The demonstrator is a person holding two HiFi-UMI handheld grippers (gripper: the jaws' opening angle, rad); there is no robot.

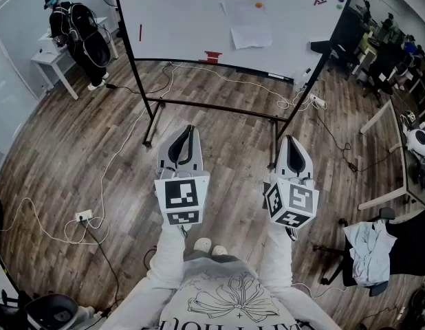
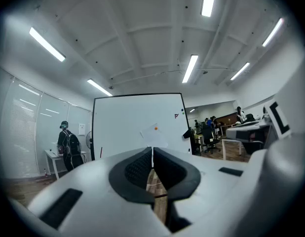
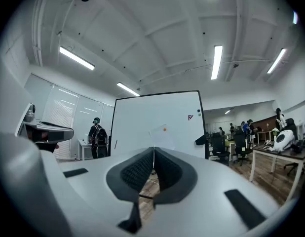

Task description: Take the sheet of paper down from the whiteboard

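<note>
Whiteboard (image 1: 192, 26) stood well off, sheet of paper (image 1: 248, 27) under orange magnet (image 1: 258, 5) — left gripper (image 1: 190, 129), right gripper (image 1: 293, 140) both closed, empty; probably needed opening before reaching its lower edge.

Whiteboard (image 1: 178, 19): stands on its black frame (image 1: 212, 107) on the wood floor (image 1: 226, 150) ahead of me
On the board: sheet of paper (image 1: 248, 25) under an orange magnet (image 1: 258, 5); a red marker (image 1: 139, 32) near the left edge
Ledge: a small red thing (image 1: 212, 56), perhaps an eraser
Floor: white cables (image 1: 113, 163) trail past my left to a power strip (image 1: 84, 216)
</note>
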